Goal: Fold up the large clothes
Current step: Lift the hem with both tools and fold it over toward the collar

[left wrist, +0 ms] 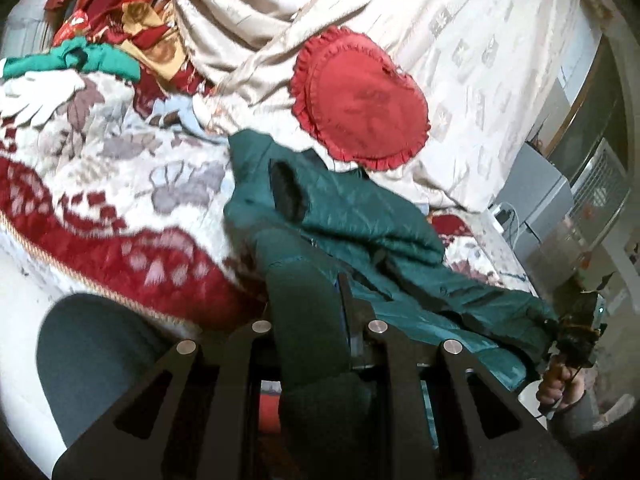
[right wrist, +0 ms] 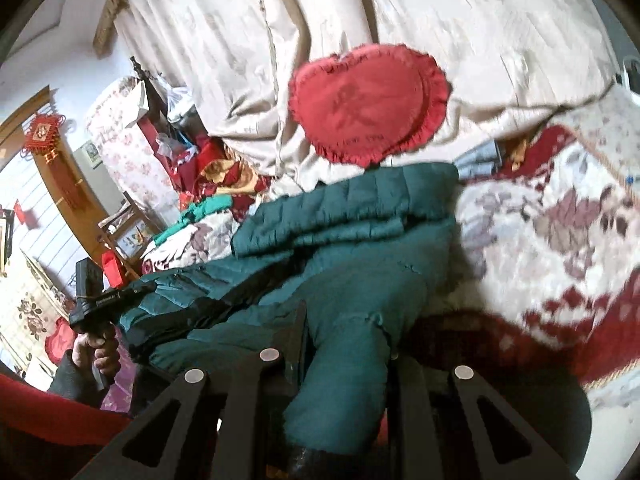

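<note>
A dark green quilted jacket [left wrist: 360, 216] lies crumpled on a bed with a red and white floral blanket [left wrist: 100, 184]. My left gripper [left wrist: 320, 300] is shut on a fold of the jacket, which bulges up between its fingers. My right gripper [right wrist: 340, 332] is shut on another fold of the same jacket [right wrist: 352, 224]. The jacket hangs stretched between both grippers. The right gripper [left wrist: 580, 320] shows at the right edge of the left wrist view. The left gripper [right wrist: 96, 300] shows at the left of the right wrist view.
A red heart-shaped frilled cushion [left wrist: 360, 96] leans on a cream bedspread [left wrist: 440, 20] behind the jacket. A pile of red, gold and green clothes [left wrist: 120, 20] lies at the bed's far left. A grey appliance [left wrist: 540, 196] stands right of the bed.
</note>
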